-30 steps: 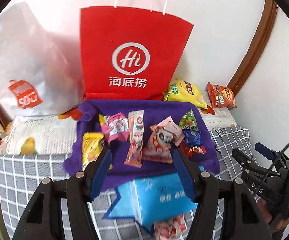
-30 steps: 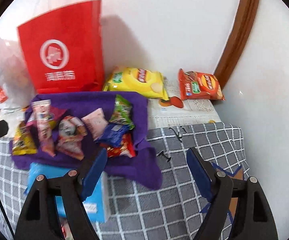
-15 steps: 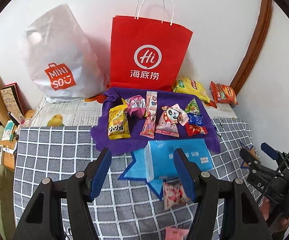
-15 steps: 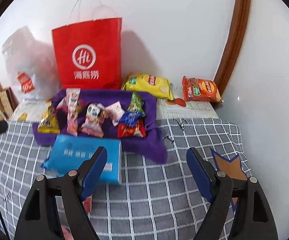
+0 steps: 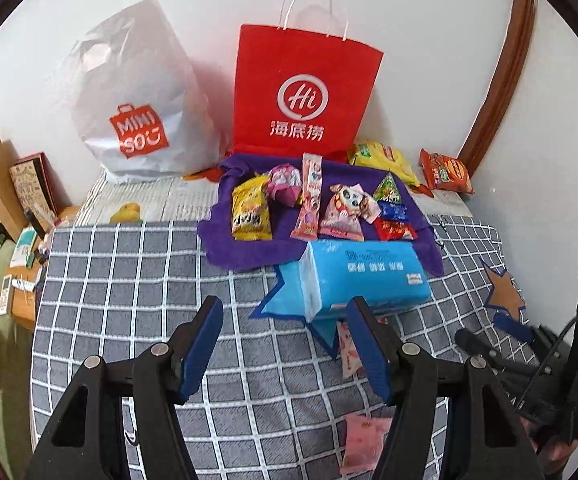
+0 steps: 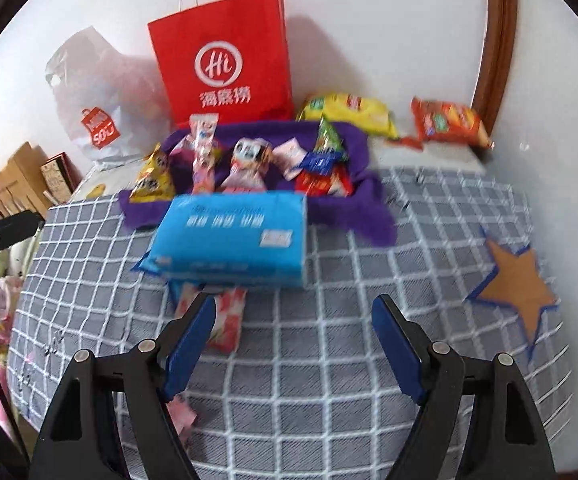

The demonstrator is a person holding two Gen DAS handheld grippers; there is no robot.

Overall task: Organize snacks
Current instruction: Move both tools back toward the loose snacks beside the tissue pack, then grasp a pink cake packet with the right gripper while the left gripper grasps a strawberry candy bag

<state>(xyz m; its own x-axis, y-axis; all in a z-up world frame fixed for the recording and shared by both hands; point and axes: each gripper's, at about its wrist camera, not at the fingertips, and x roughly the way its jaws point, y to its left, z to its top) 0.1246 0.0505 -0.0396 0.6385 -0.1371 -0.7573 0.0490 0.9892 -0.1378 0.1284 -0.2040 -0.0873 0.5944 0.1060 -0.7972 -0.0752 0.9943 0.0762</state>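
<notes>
Both tongs, left [image 5: 285, 320] and right [image 6: 295, 320], gape over checked cloth [image 5: 129, 280].

Looked like a home, likely a bedroom: grey checked bedcover [image 5: 137, 280] spread against a white wall, shopping bags [image 5: 305, 92] propped behind, snack packets [image 5: 313, 200] on a purple cloth [image 5: 225, 248], books [image 5: 29, 188] and clutter alongside.

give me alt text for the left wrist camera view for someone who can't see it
The open left gripper hovers empty over a grey checked cloth, facing a blue tissue pack. Behind the pack, small snacks lie on a purple cloth, before a red bag and a white bag at the wall.
</notes>
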